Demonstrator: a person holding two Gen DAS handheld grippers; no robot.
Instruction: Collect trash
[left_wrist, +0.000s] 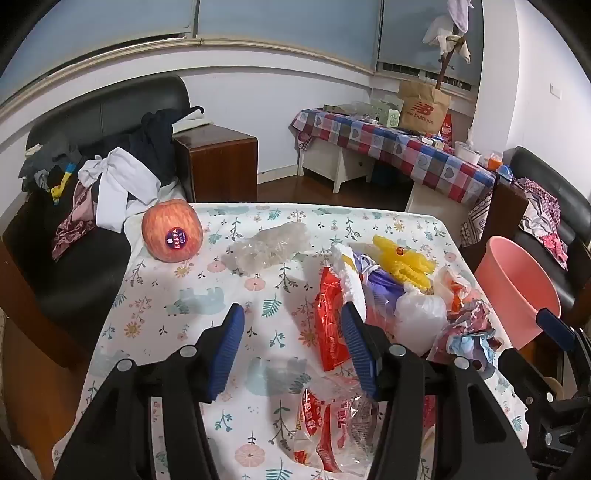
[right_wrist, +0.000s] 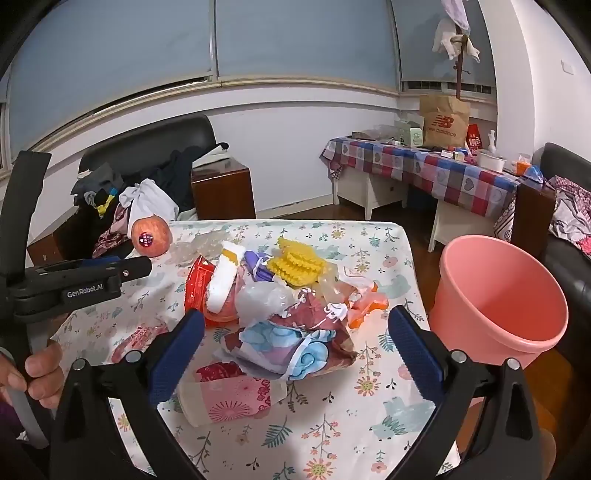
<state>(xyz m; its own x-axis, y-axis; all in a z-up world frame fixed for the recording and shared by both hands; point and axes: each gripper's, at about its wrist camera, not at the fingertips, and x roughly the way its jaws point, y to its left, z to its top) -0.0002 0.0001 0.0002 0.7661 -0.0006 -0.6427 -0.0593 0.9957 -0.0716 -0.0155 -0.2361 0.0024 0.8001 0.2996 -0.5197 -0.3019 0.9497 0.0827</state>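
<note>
**Materials and finishes**

Floral printed cloth over the counter (right_wrist: 369, 406): matt, smooth. Round pink plastic bucket (right_wrist: 498, 306): smooth, faint sheen. Red glossy plastic snack wrapper (left_wrist: 332, 325): crinkled. Yellow ridged plastic piece (right_wrist: 299, 266): corrugated. Clear crumpled plastic film (left_wrist: 273, 247): shiny. Ribbed blue gripper pads (right_wrist: 177, 354): matt.

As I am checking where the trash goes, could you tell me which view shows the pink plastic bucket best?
The right wrist view: the pink plastic bucket shows whole, its open mouth included. The left wrist view catches only one side.
</note>
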